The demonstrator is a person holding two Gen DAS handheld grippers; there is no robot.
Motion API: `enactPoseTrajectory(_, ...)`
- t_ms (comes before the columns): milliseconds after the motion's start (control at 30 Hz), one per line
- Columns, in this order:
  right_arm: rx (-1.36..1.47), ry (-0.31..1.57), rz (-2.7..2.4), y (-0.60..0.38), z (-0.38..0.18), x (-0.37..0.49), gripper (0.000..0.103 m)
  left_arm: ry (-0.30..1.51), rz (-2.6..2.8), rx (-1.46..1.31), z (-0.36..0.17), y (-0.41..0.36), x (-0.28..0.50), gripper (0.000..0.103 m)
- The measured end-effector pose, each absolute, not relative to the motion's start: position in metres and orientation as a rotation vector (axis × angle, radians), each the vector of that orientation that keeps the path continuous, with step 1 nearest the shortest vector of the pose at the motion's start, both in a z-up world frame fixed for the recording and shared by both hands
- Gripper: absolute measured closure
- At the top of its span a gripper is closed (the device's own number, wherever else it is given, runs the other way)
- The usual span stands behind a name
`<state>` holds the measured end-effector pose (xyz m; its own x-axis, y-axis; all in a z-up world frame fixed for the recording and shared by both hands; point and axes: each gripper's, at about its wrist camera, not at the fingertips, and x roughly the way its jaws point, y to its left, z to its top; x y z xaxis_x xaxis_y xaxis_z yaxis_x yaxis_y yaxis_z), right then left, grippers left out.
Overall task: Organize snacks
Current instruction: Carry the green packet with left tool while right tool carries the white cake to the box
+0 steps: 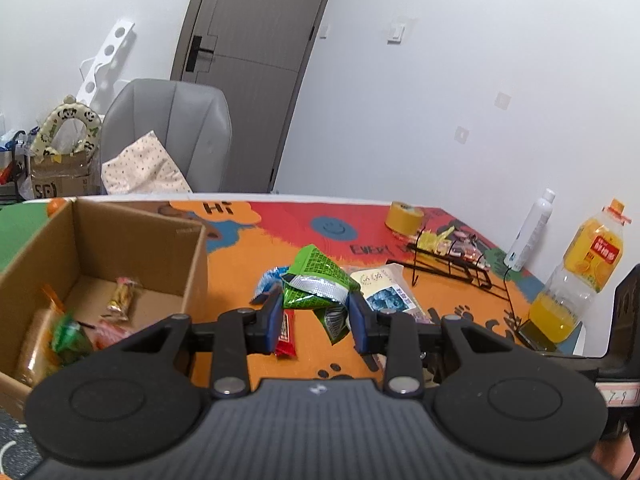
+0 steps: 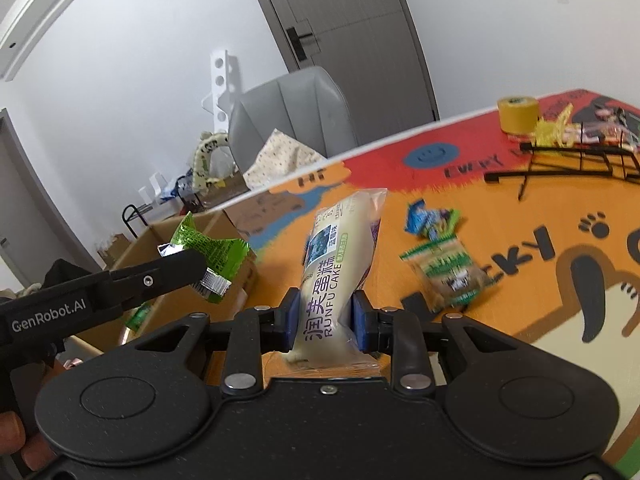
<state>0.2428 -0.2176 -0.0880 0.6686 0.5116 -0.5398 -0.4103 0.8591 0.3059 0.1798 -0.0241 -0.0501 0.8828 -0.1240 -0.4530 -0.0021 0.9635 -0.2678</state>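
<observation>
My right tongs [image 2: 324,316] are clamped across the soft, light cake packet [image 2: 340,256], lifted off the counter [image 2: 520,220], while my left tongs [image 1: 316,312] pinch the crinkly, slippery green wrapper [image 1: 316,276] near the cardboard box [image 1: 196,248].

Your green snack packet [image 1: 316,280], crinkled with a silver foil seam, is pinched between the left fingers [image 1: 272,318] and hangs clear of the surface [image 1: 248,264]. Your white RUNFU CAKE wrapper [image 2: 340,272] stands nearly upright, clamped between the right fingers [image 2: 362,322]. At 2 o'clock from the cake, a blue-and-green candy packet [image 2: 430,222] and a green-striped biscuit pack [image 2: 448,270] lie flat on the surface. A red bar [image 1: 286,332] lies under the green packet. The cardboard box [image 1: 196,264] at your 9 o'clock holds several wrapped snacks [image 1: 120,300]
</observation>
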Motion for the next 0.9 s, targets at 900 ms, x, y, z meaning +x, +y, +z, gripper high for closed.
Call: enactPoseTrajectory(900,0.133,0.568,0.644,-0.150,-0.045,0.234,0.077,0.399,0.085,-0.329,-0.026,0.058,0.144,0.069)
